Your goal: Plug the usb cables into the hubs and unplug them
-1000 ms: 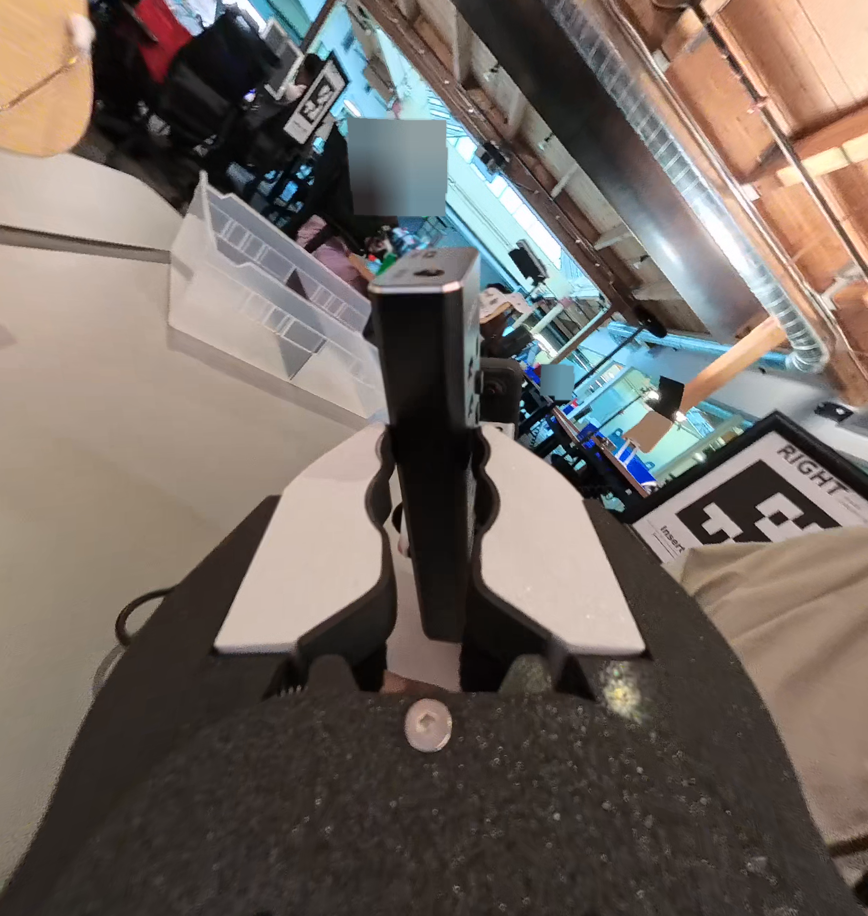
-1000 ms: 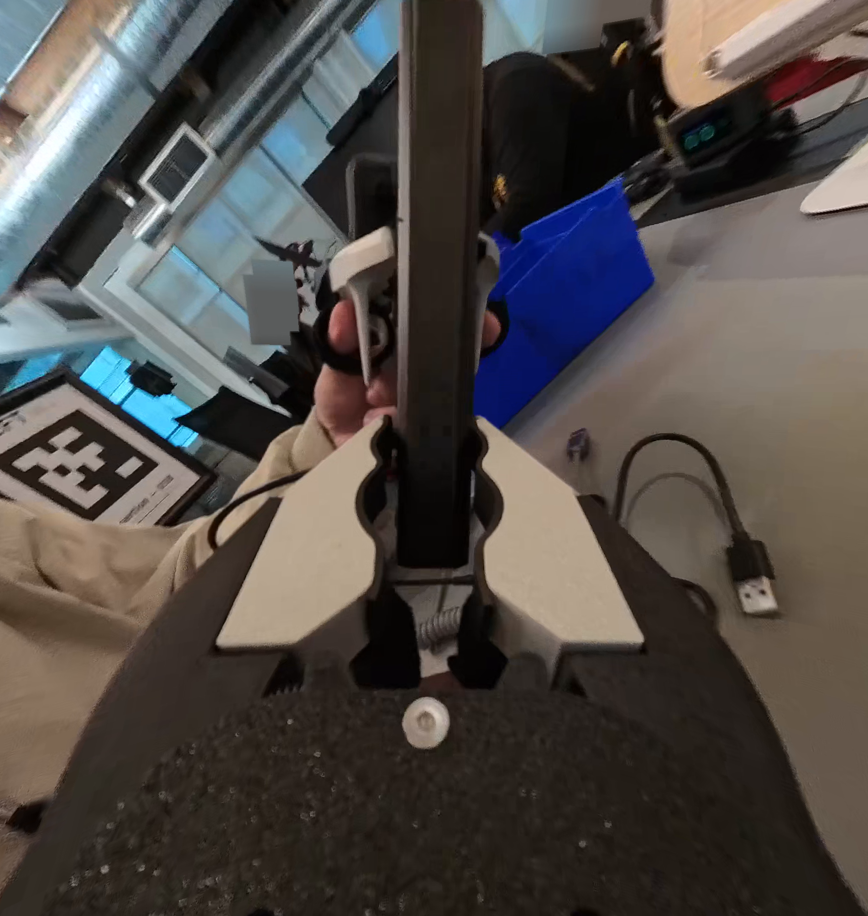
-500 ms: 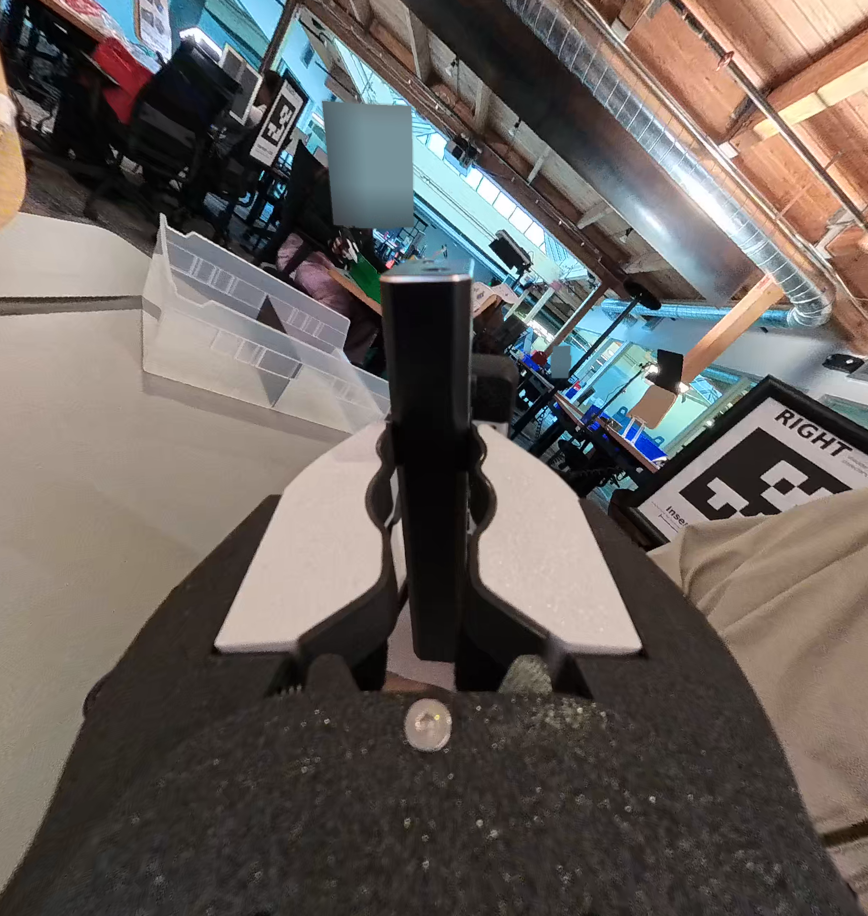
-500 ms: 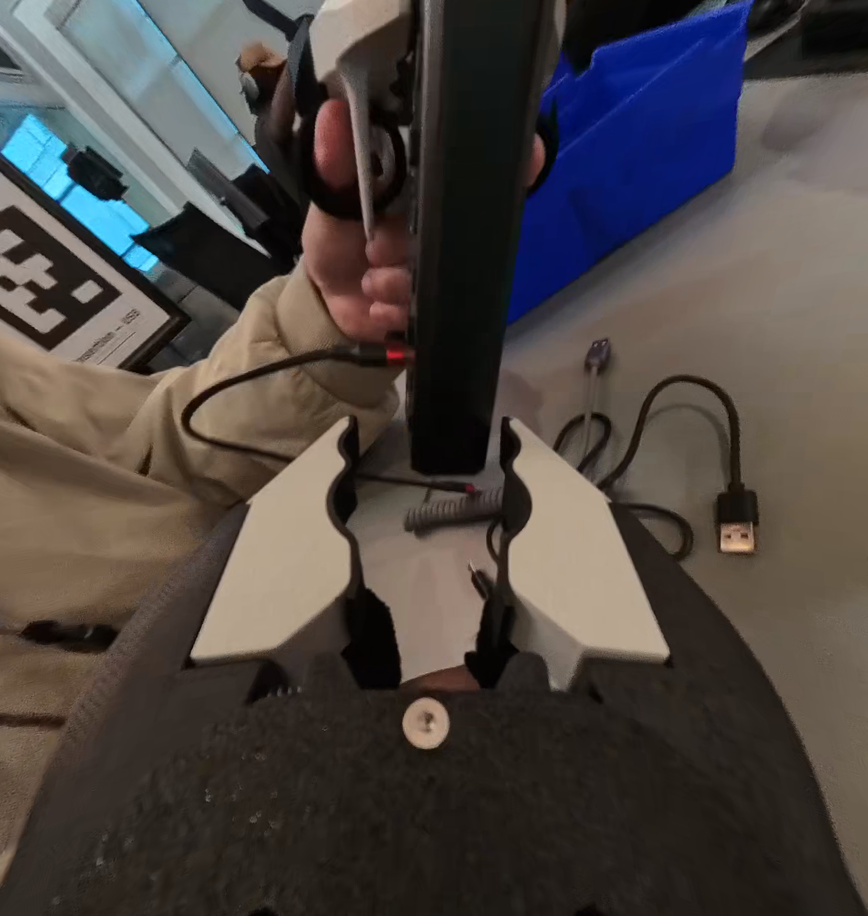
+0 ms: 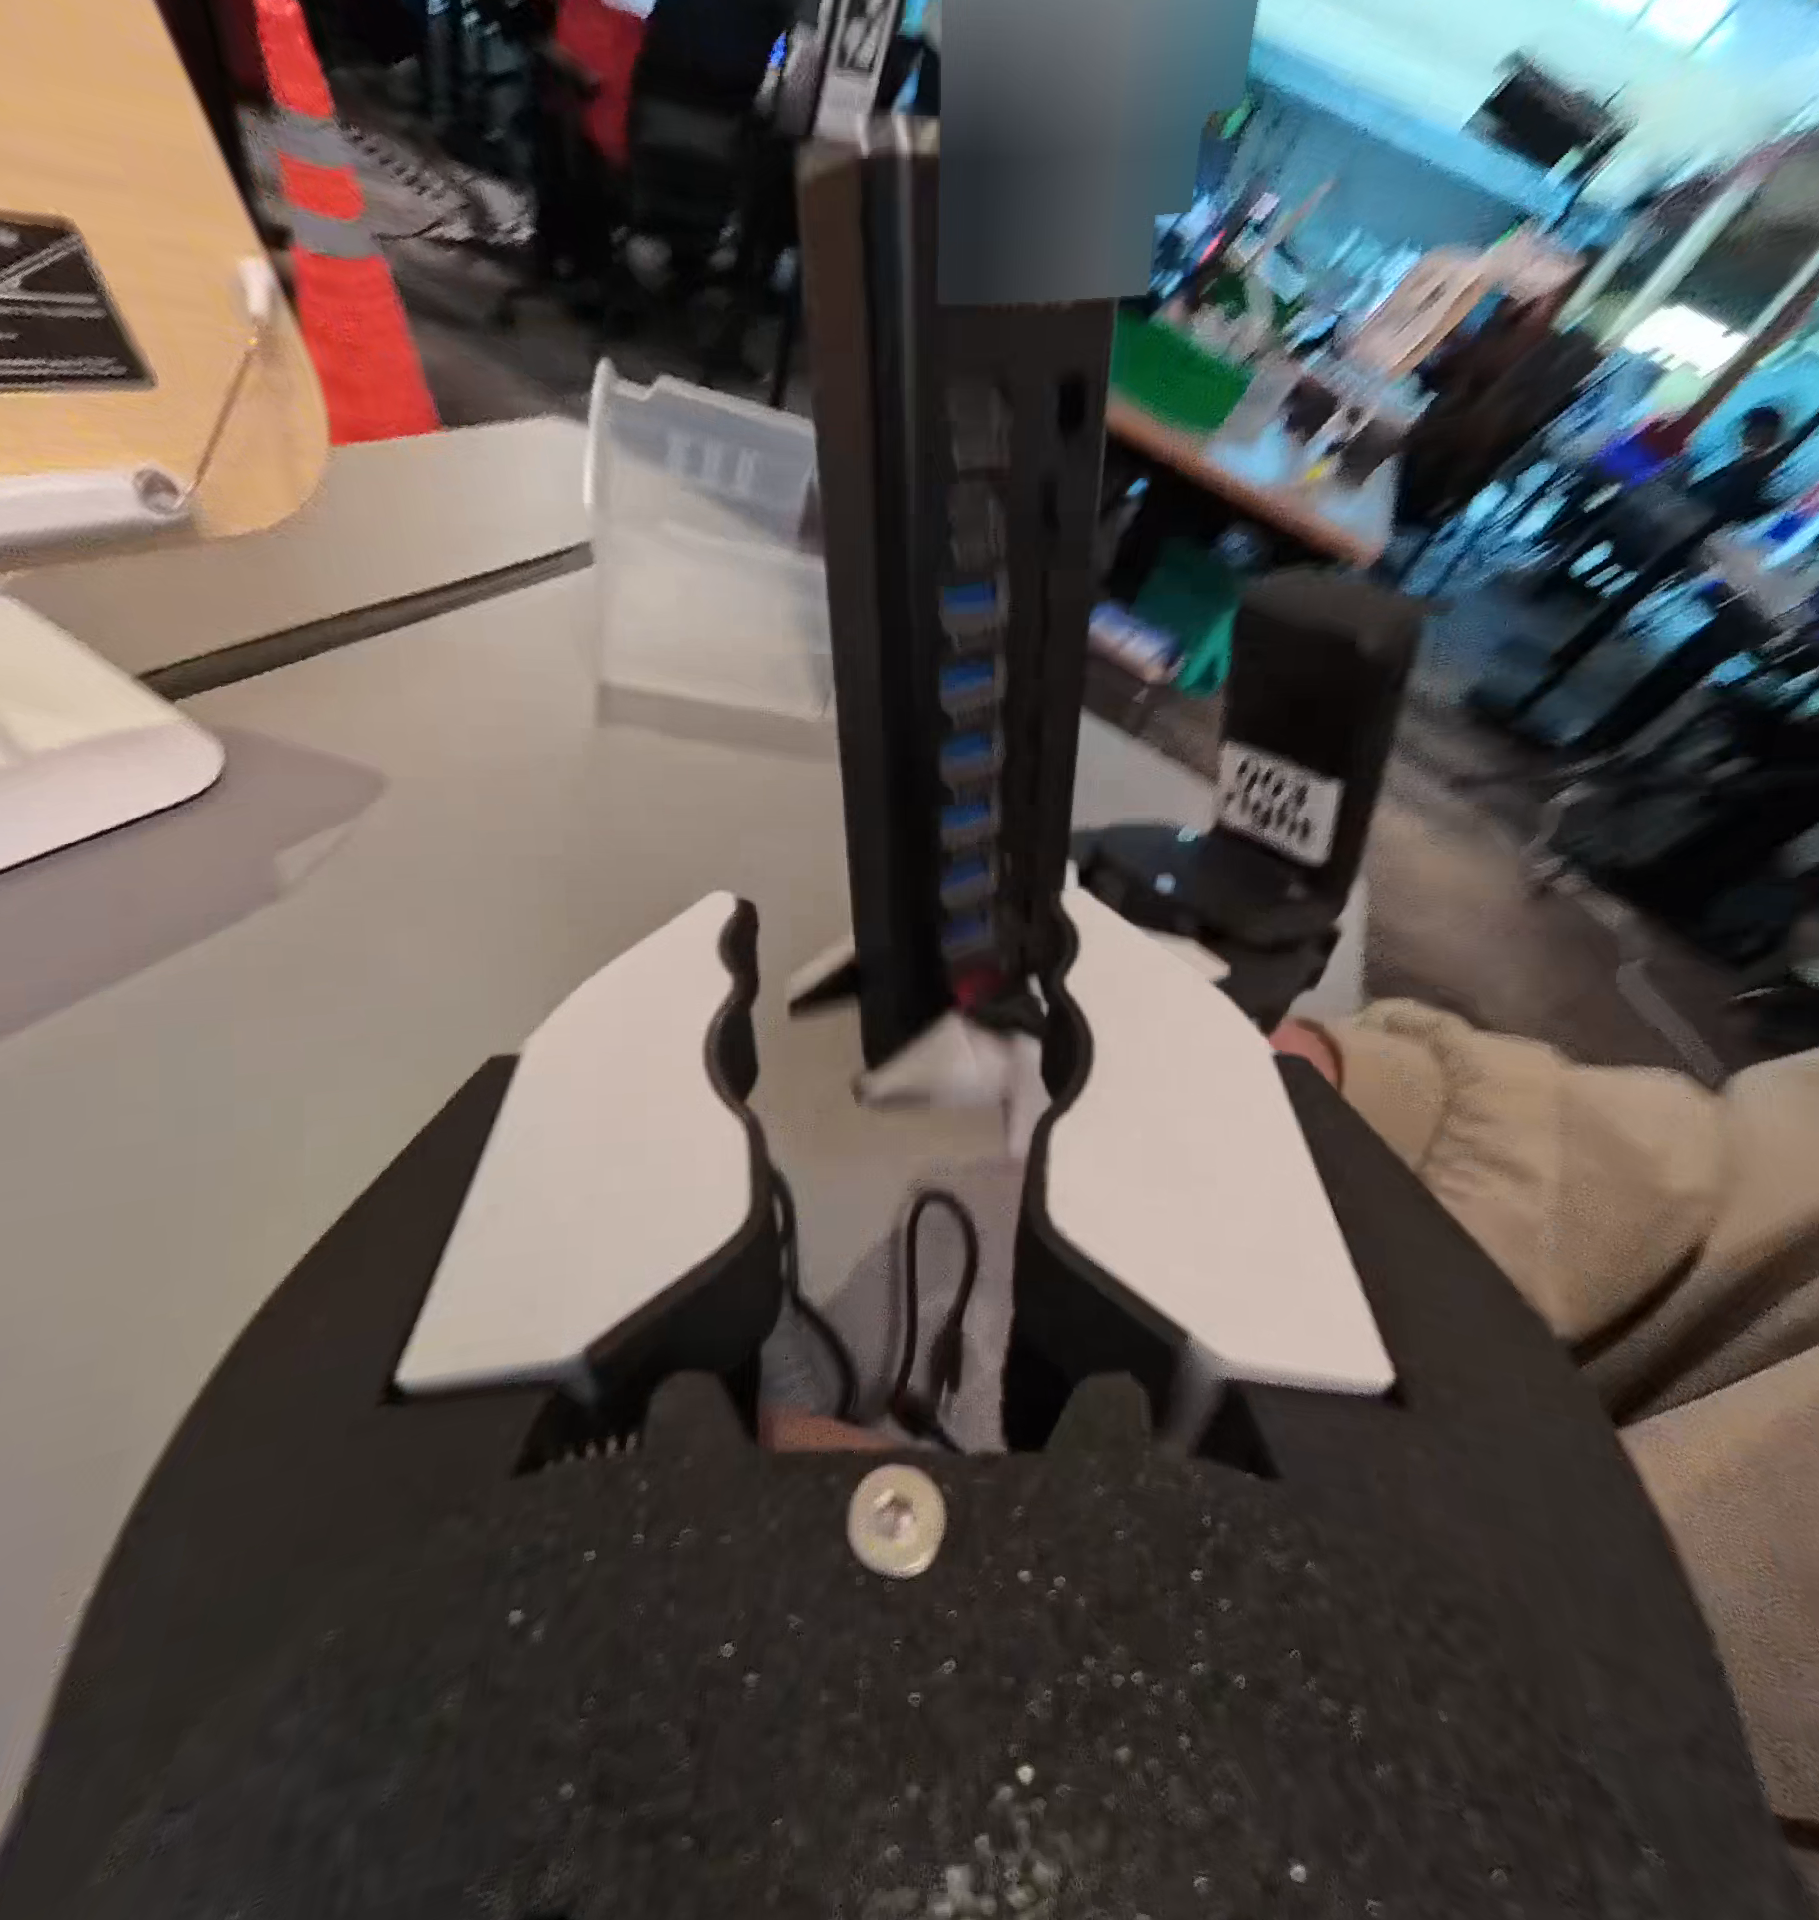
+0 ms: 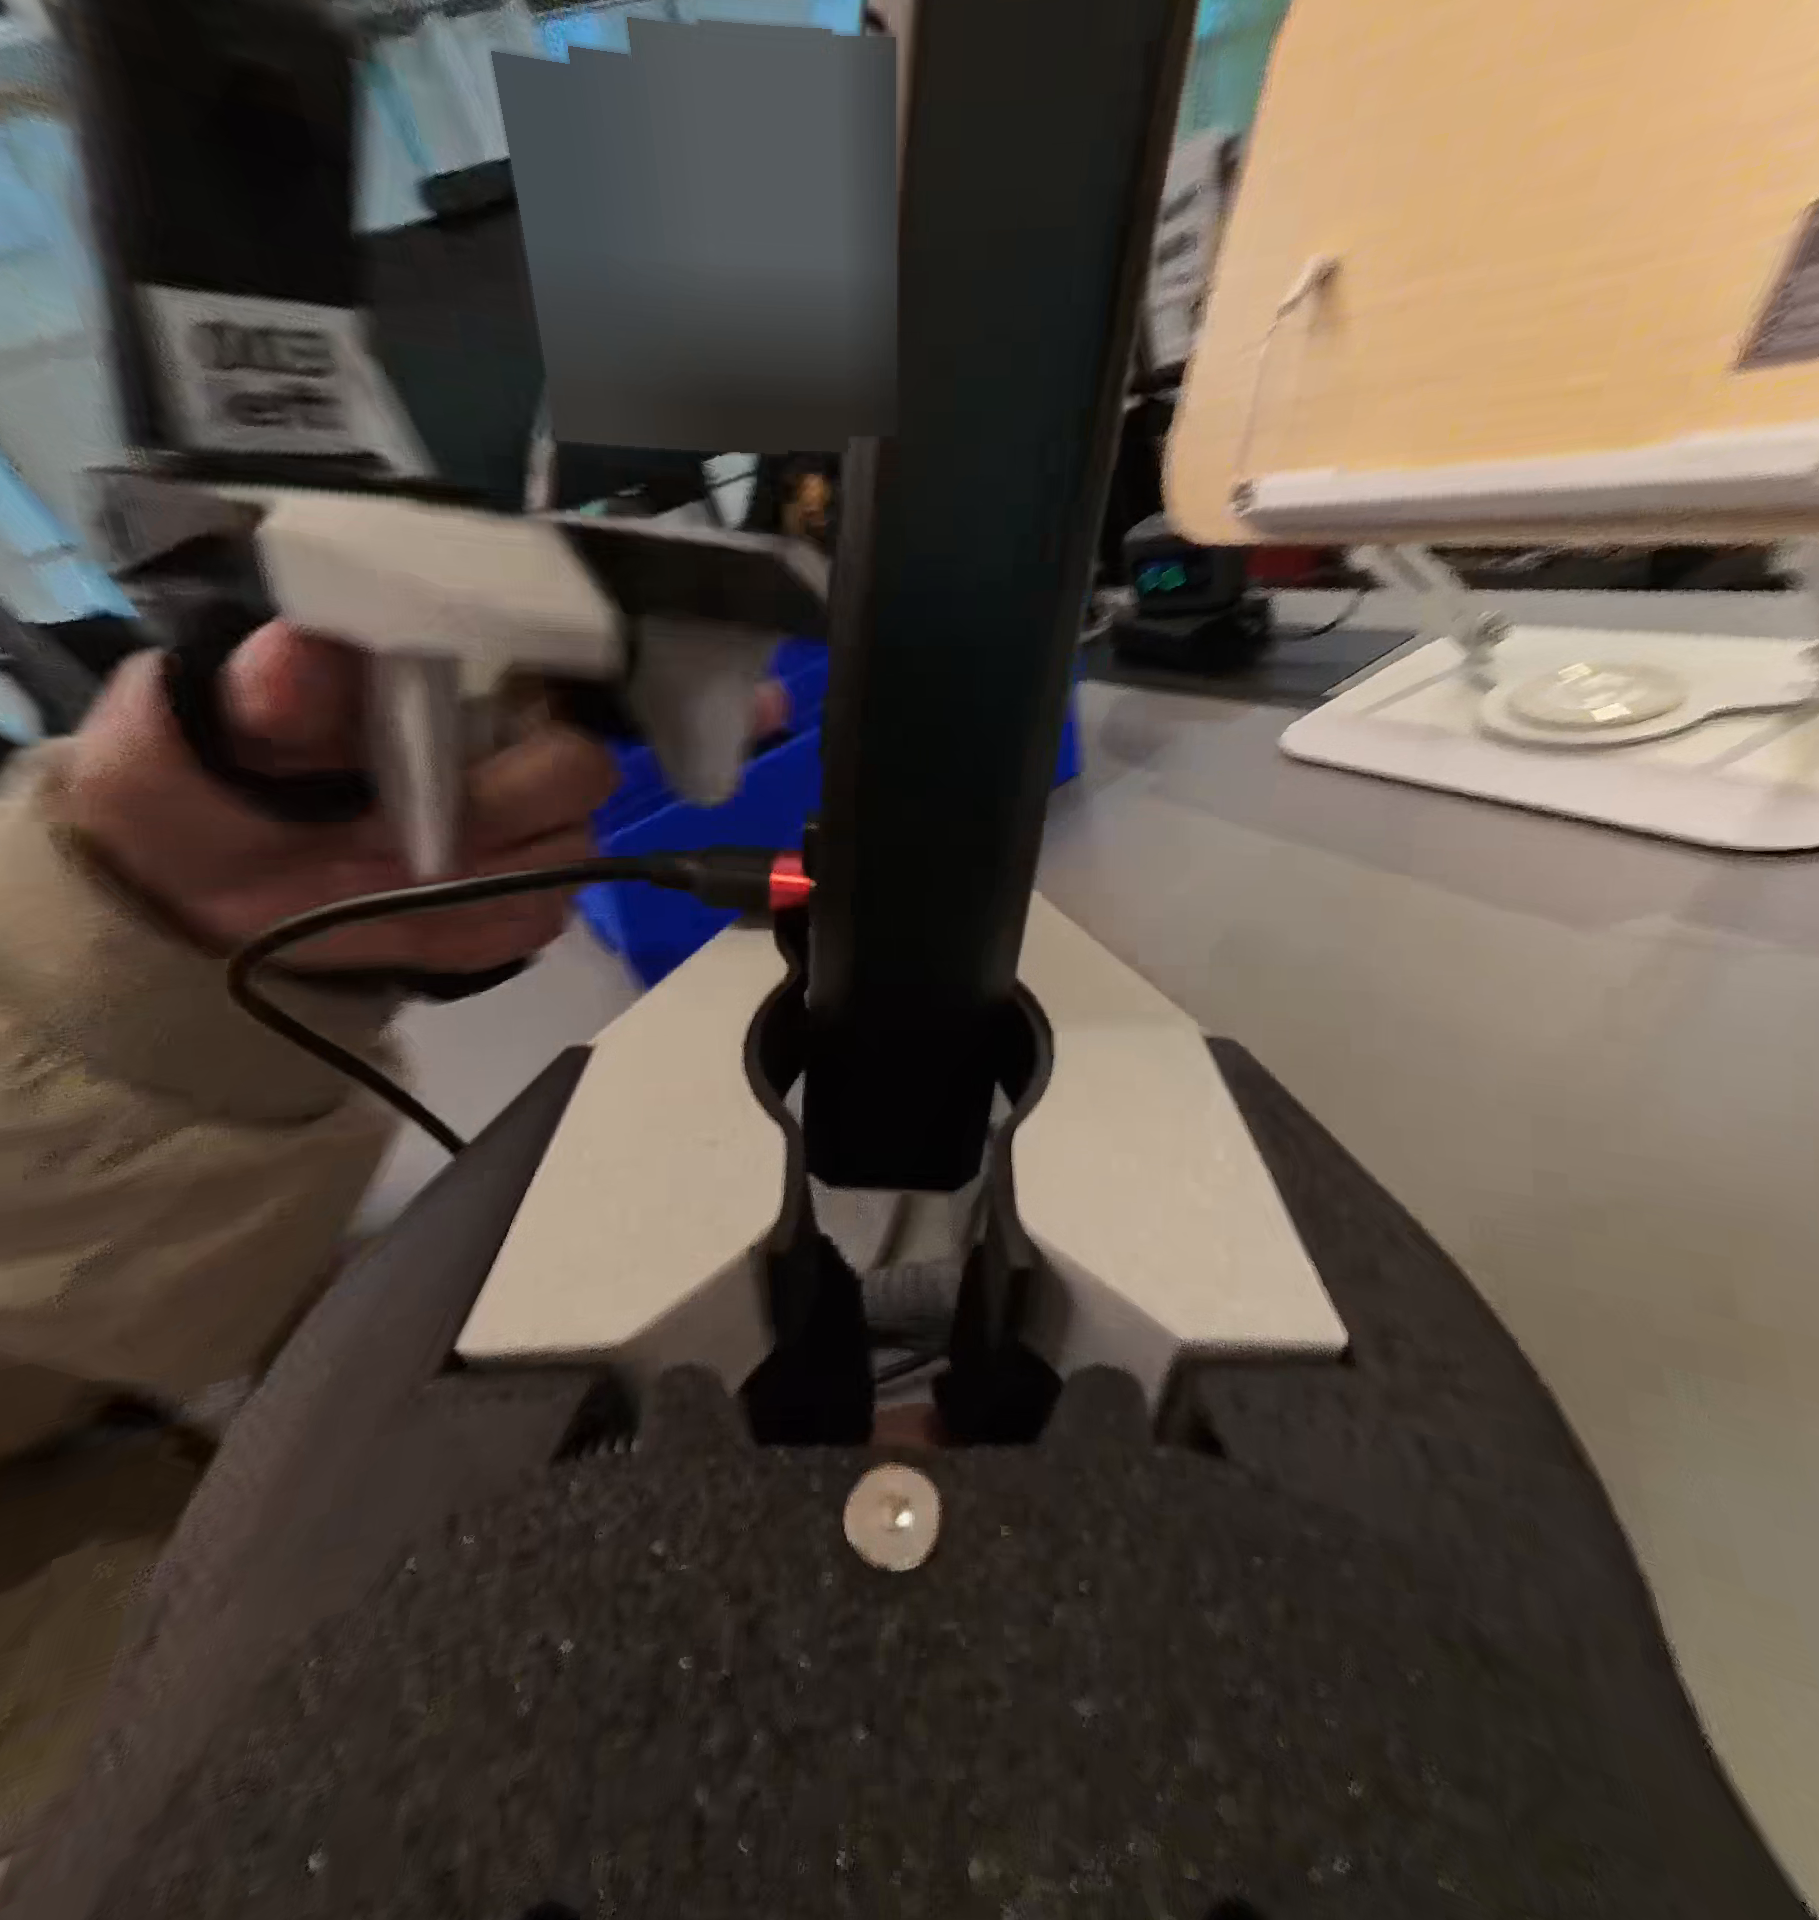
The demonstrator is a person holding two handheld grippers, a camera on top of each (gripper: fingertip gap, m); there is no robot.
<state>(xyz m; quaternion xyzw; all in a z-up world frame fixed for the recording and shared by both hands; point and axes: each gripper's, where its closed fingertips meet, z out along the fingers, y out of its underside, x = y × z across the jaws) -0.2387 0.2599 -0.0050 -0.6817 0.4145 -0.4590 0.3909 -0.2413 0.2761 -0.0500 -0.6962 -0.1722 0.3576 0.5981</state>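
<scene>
Hub [image 6: 998,520] upright within right gripper [image 6: 900,1081]

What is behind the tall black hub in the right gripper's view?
A blue bin sits behind the hub, showing at both its edges; the hub covers the bin's middle, and the bin's inside cannot be seen. The right gripper clamps the hub's lower end.

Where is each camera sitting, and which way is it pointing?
Left wrist view: on the open left hand-held gripper, looking forward across the grey table at the upright black hub; a beige sleeve shows right.
Right wrist view: on the right hand-held gripper, shut on the hub's lower end, facing the hand holding the left one and a red-tipped cable plugged in.
Shared: the hub and the table.
</scene>
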